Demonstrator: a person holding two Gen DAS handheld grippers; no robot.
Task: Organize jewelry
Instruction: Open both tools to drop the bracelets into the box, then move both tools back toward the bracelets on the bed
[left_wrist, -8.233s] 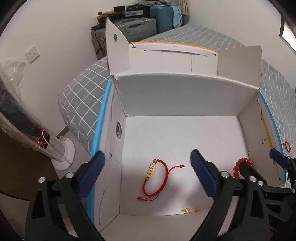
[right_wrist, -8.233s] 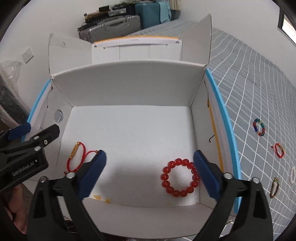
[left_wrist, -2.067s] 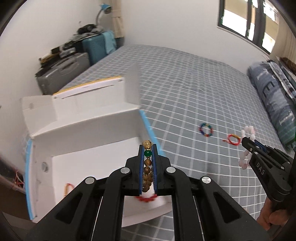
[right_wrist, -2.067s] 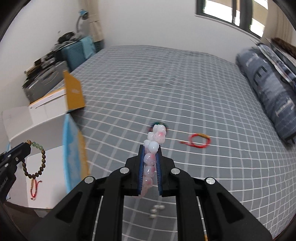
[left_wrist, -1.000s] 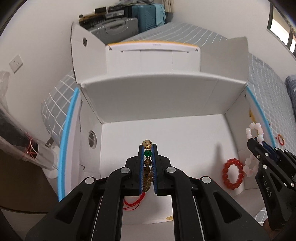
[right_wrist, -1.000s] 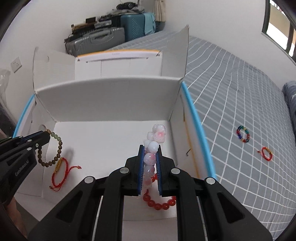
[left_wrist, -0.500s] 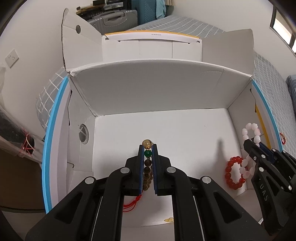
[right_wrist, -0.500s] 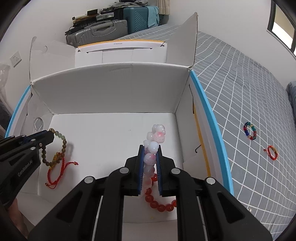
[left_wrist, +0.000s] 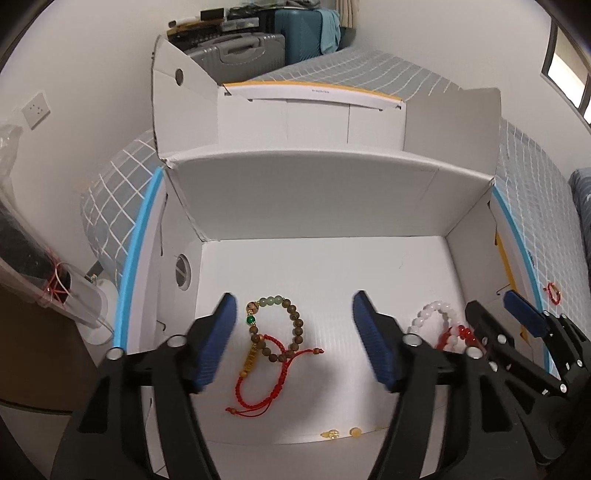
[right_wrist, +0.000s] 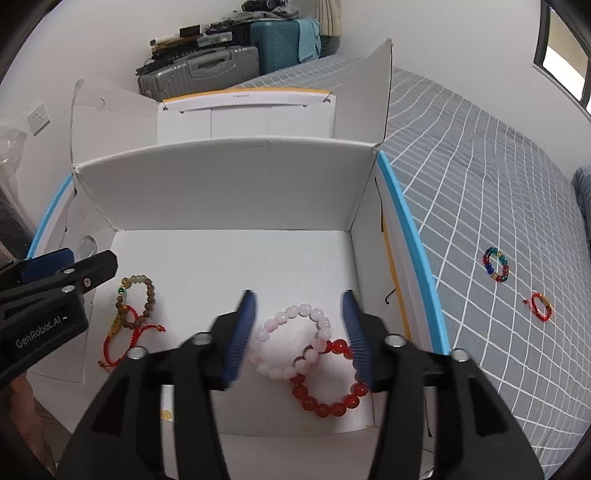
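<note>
An open white cardboard box sits on the bed. My left gripper hangs over its left half, jaws opening, nothing pressed between the pads. Below it a brown bead bracelet lies on the box floor, partly over a red cord bracelet with a gold charm. My right gripper hovers over the right half of the box, jaws opening. Under it a pink bead bracelet rests on the floor and overlaps a red bead bracelet. Each gripper shows at the edge of the other's view.
A multicoloured bead bracelet and a small red cord bracelet lie on the grey checked bedspread right of the box. Loose yellow beads sit at the box's front edge. Suitcases stand behind, and a plastic bag at far left.
Both grippers went from shut to open. The brown bracelet dropped from the left one and the pink bracelet from the right one onto the box floor.
</note>
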